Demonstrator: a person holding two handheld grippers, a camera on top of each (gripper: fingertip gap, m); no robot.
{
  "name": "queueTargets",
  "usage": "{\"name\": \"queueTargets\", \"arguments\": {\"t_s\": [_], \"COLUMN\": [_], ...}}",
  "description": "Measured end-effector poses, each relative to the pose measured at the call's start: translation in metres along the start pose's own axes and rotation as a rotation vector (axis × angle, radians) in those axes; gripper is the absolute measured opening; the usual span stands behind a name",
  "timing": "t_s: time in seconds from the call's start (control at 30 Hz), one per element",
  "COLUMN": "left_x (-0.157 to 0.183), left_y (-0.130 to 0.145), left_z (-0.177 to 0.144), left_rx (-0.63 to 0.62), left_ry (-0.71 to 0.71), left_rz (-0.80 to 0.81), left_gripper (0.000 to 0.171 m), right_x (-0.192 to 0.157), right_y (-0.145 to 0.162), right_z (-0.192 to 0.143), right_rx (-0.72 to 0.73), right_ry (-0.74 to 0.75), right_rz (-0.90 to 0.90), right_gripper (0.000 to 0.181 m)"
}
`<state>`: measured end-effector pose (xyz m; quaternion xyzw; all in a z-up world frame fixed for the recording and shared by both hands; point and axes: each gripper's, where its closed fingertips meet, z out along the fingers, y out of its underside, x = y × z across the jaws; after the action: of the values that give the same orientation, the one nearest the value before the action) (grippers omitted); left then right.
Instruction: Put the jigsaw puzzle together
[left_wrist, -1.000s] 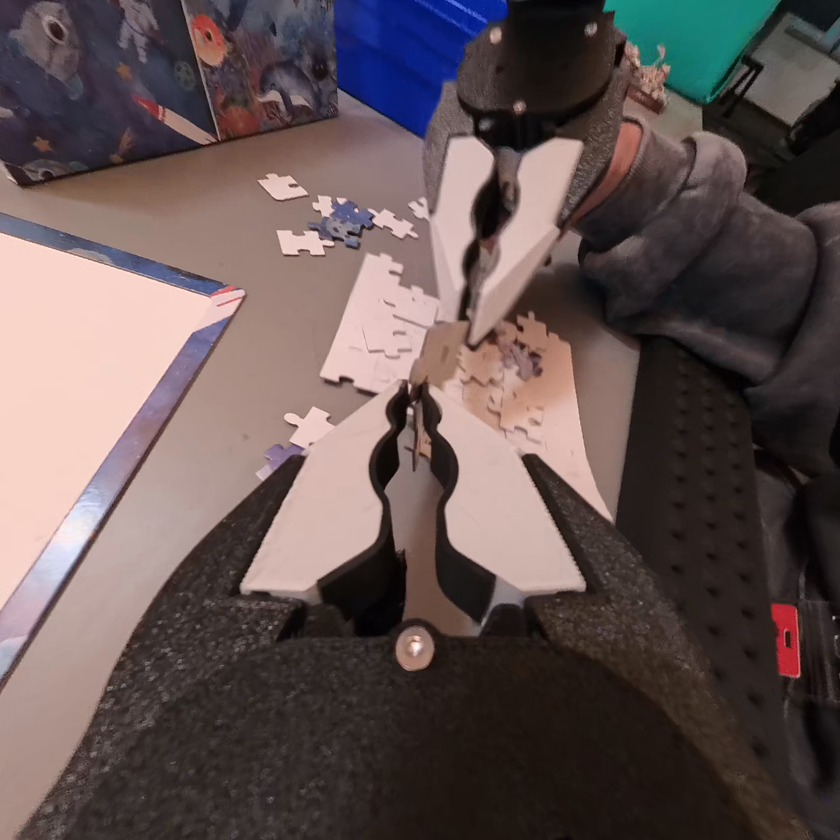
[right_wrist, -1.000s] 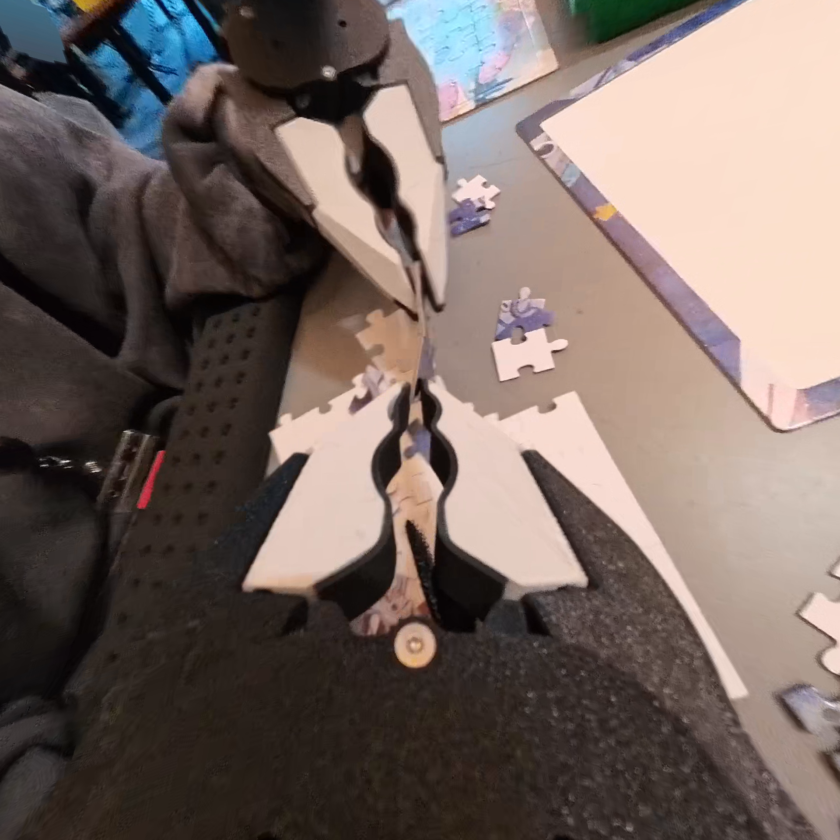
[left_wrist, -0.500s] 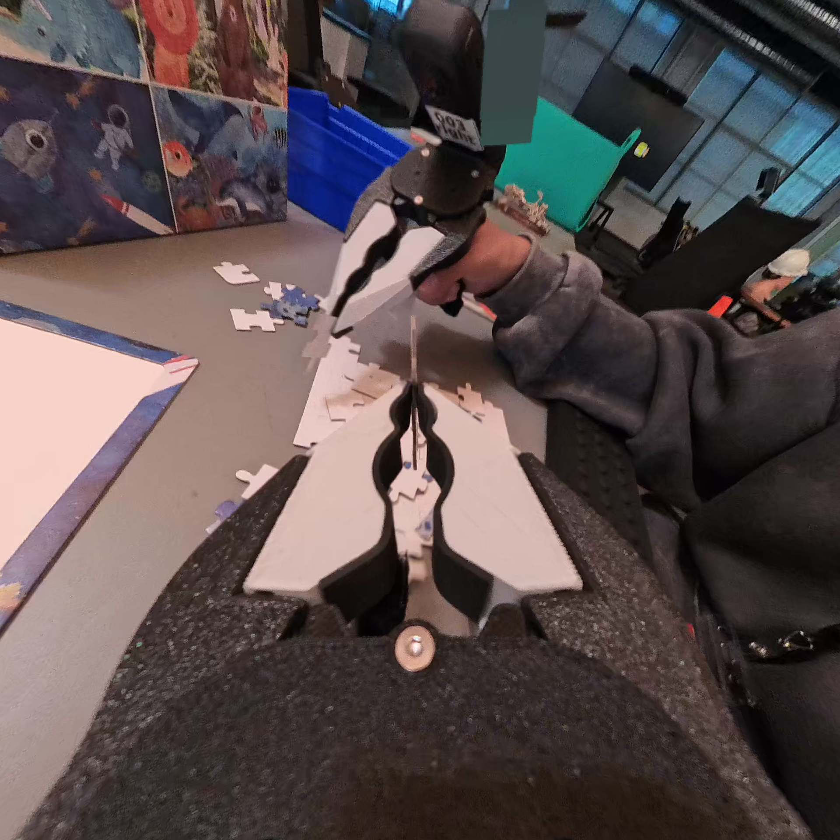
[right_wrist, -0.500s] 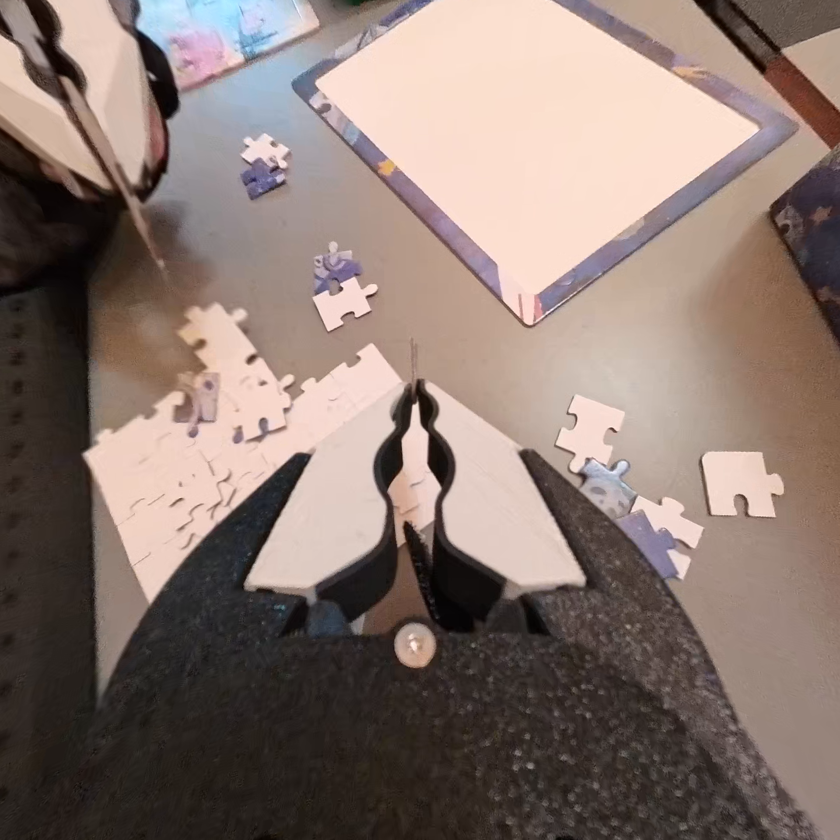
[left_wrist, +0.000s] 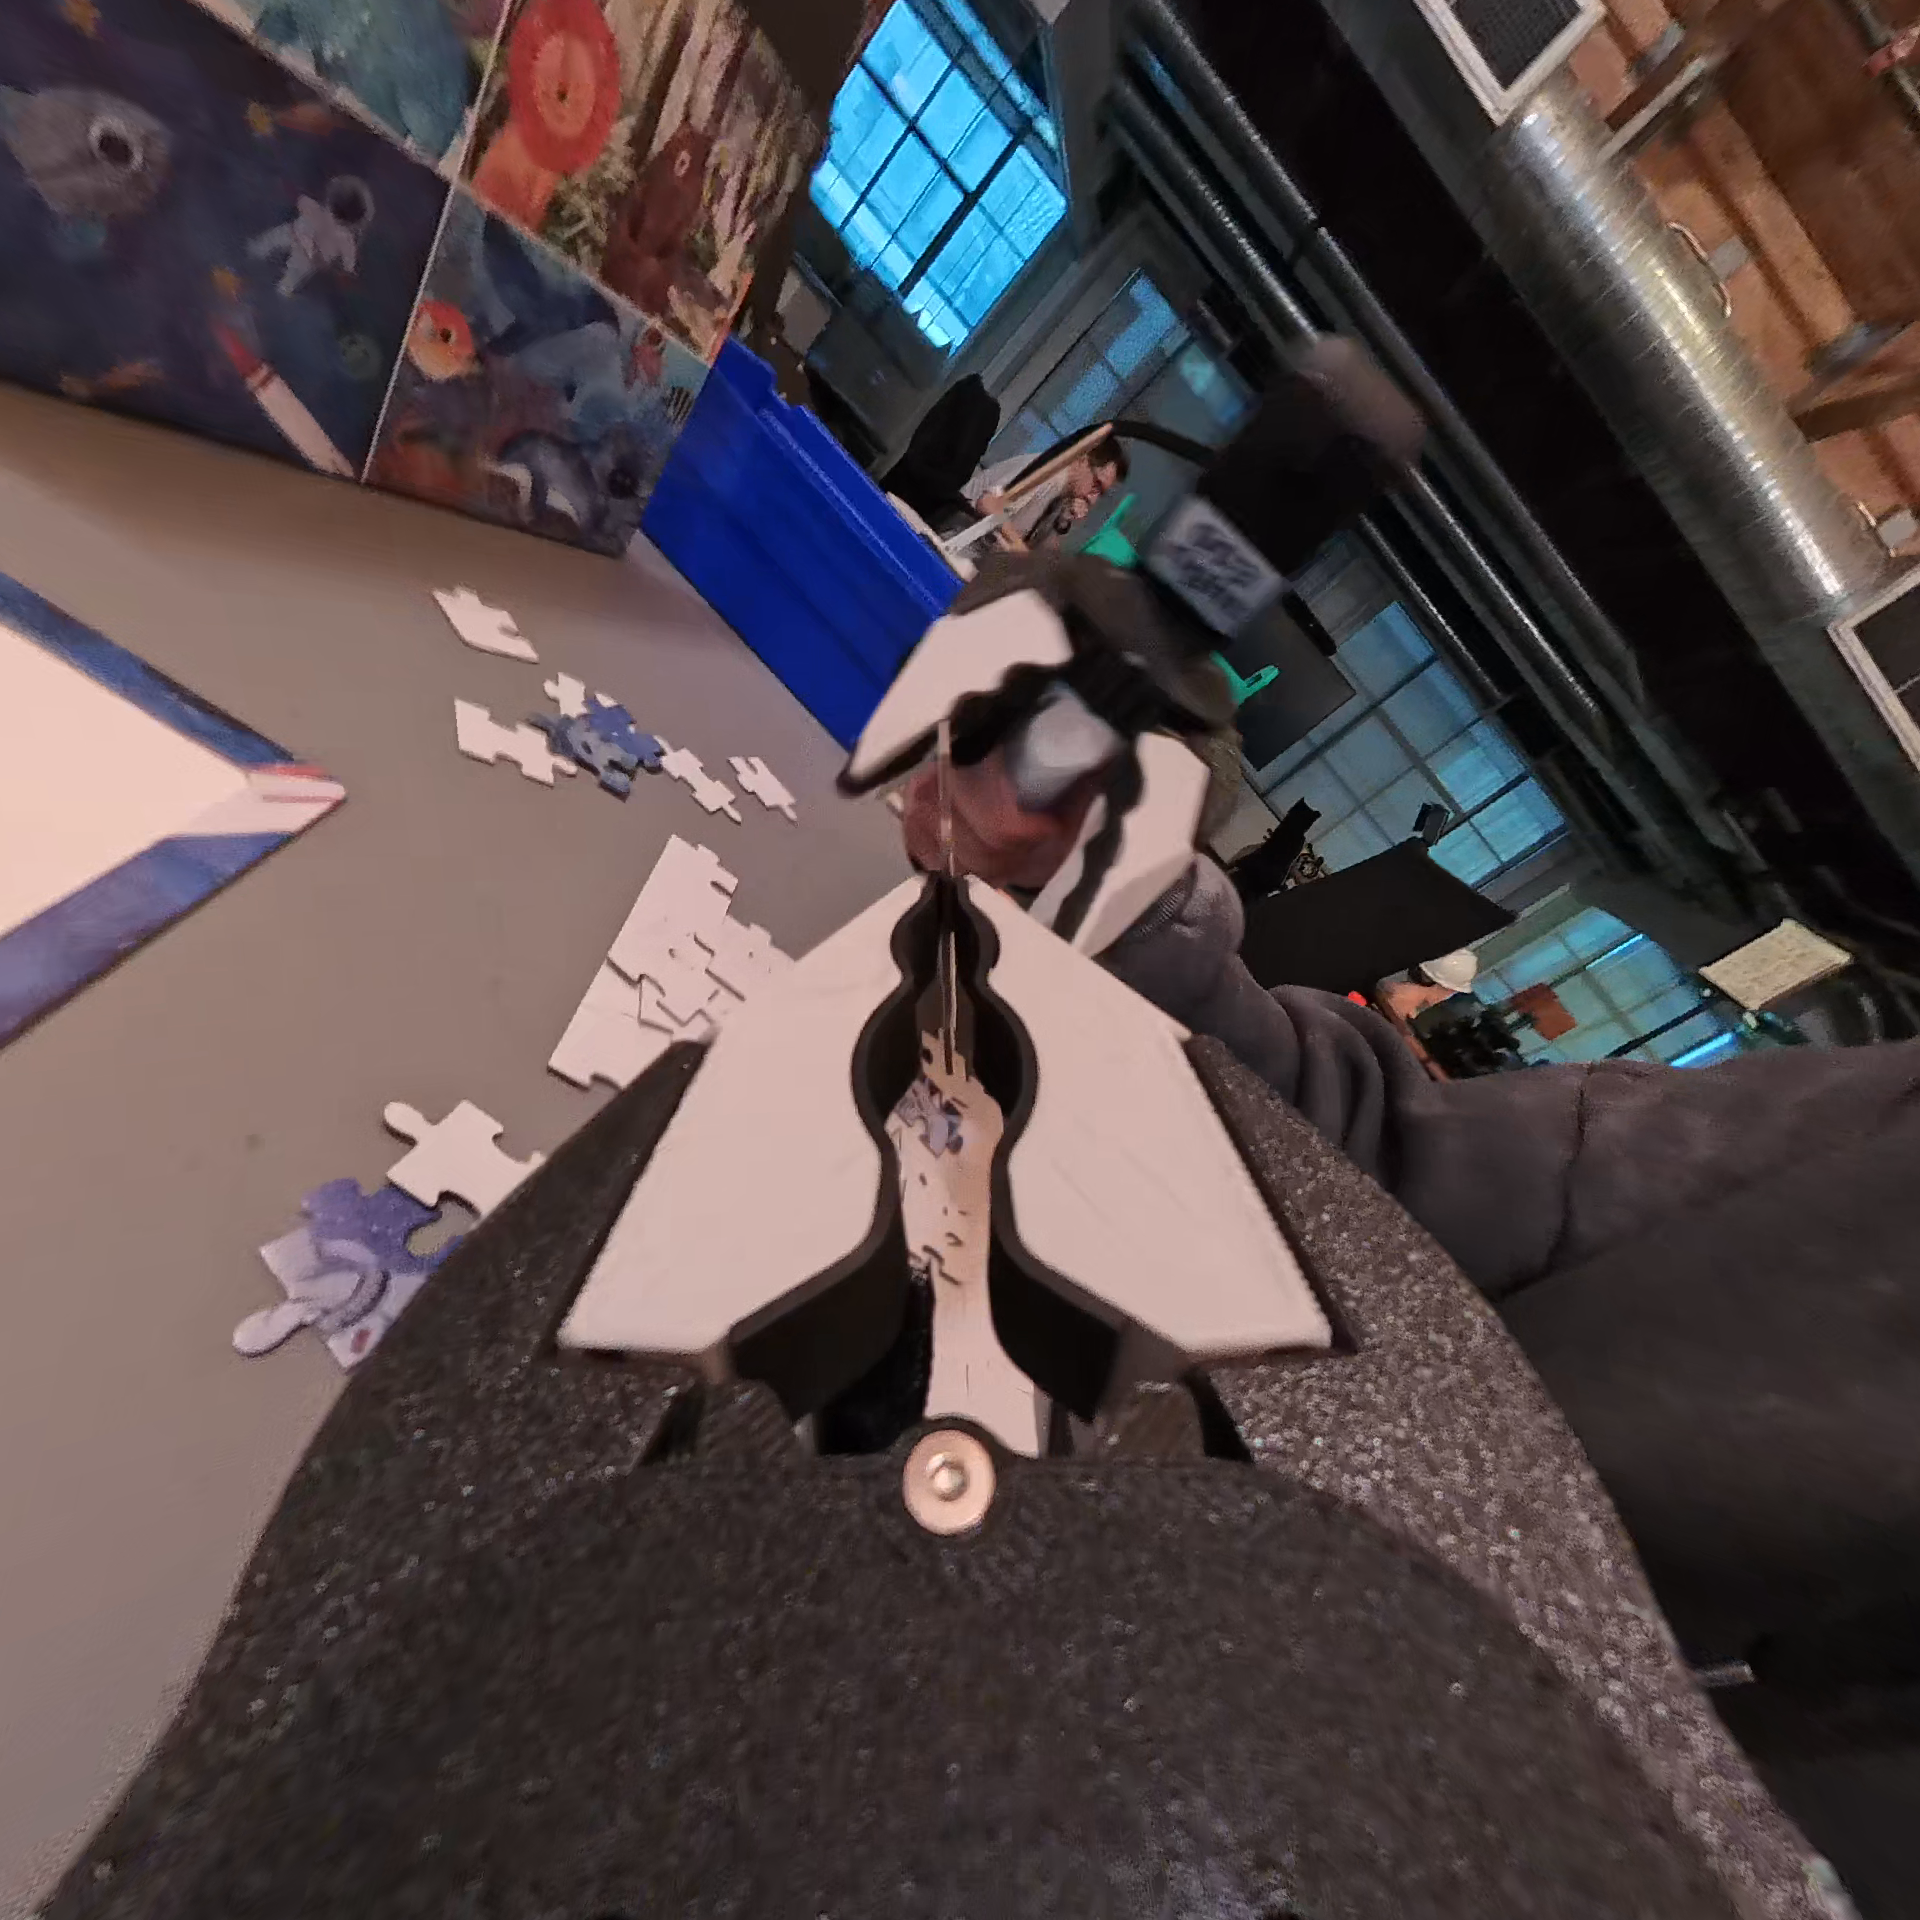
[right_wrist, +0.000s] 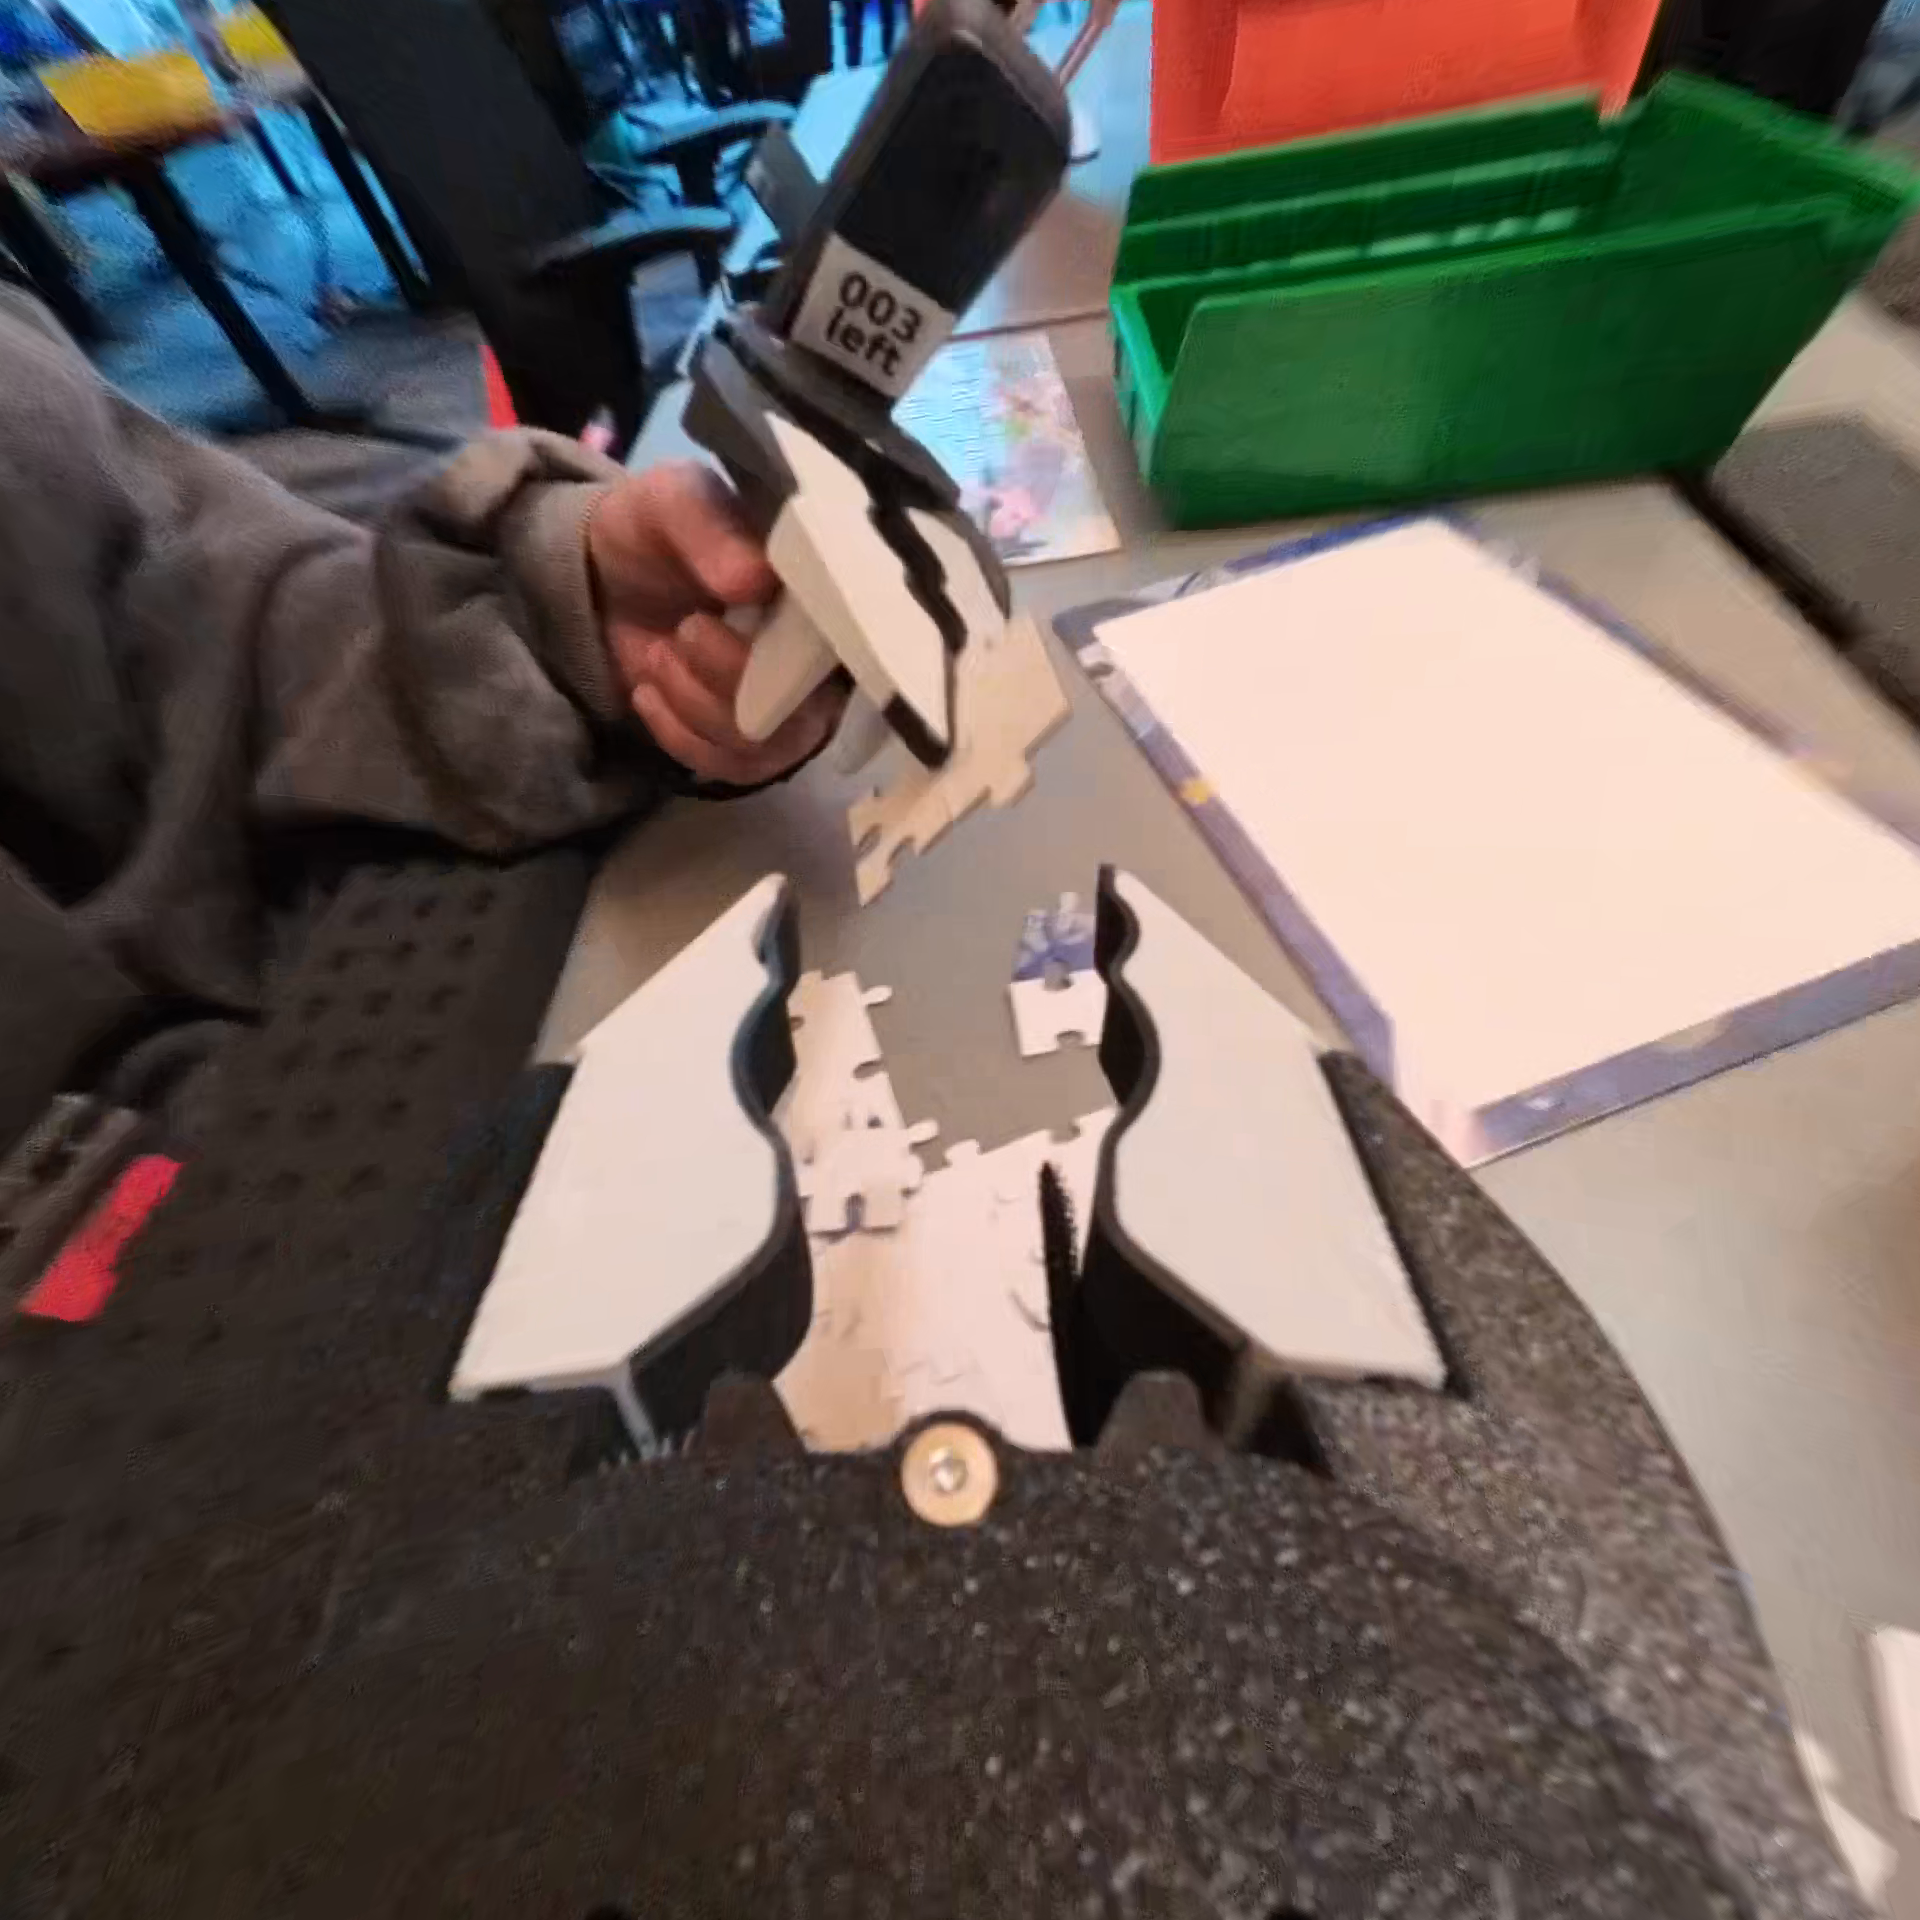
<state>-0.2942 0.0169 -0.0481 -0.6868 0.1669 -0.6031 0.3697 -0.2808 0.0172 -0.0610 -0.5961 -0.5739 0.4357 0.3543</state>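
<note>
My left gripper (left_wrist: 945, 883) is shut on a joined chunk of puzzle pieces (left_wrist: 951, 1195), seen edge-on between its fingers. In the right wrist view the left gripper (right_wrist: 925, 727) holds this chunk (right_wrist: 977, 758) white side up above the grey table. My right gripper (right_wrist: 943, 894) is open and empty, over a face-down slab of joined pieces (right_wrist: 914, 1299). The right gripper (left_wrist: 951, 847) also shows open just past the left fingertips. The white puzzle tray with a blue border (right_wrist: 1174, 769) lies to the right; in the left wrist view the tray (left_wrist: 208, 862) is at the left.
Loose pieces lie near the slab (left_wrist: 665, 966): a white one (right_wrist: 1055, 1013), a blue one (right_wrist: 1049, 935), and a cluster (left_wrist: 592, 738). A picture box (left_wrist: 312, 312) and a blue bin (left_wrist: 790, 561) stand behind. A green bin (right_wrist: 1455, 343) is past the tray. A grey sleeve (right_wrist: 364, 644) is at the left. My two grippers' fingertips are within a few centimetres of each other.
My right gripper was shut on a thin piece and is now open and empty. My left gripper stays shut on its chunk, and both grippers have tilted upward and turned.
</note>
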Motion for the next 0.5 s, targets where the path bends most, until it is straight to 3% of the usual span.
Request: {"name": "queueTargets", "arguments": {"t_s": [0.07,0.2,0.3,0.37,0.5], "left_x": [-0.013,-0.024,-0.016,-0.007,-0.009], "left_y": [0.007,0.021,0.025,0.027,0.030], "left_z": [0.002,0.007,0.014,0.016,0.017], "left_rx": [-0.025,-0.089,-0.111,-0.123,-0.144], "left_ry": [-0.043,-0.099,-0.066,-0.025,-0.053], "left_rz": [-0.060,-0.075,-0.071,-0.072,-0.030], "left_gripper": [0.001,0.001,0.003,0.008,0.017], "right_x": [0.009,0.014,0.016,0.022,0.022], "right_y": [0.001,0.018,0.031,0.038,0.044], "right_z": [0.004,0.018,0.028,0.029,0.024], "right_rx": [-0.075,-0.289,-0.381,-0.417,-0.407], "right_ry": [0.203,0.401,0.427,0.443,0.402], "right_rz": [-0.219,-0.447,-0.483,-0.487,-0.453], "right_gripper": [0.061,0.077,0.071,0.052,0.033]}}
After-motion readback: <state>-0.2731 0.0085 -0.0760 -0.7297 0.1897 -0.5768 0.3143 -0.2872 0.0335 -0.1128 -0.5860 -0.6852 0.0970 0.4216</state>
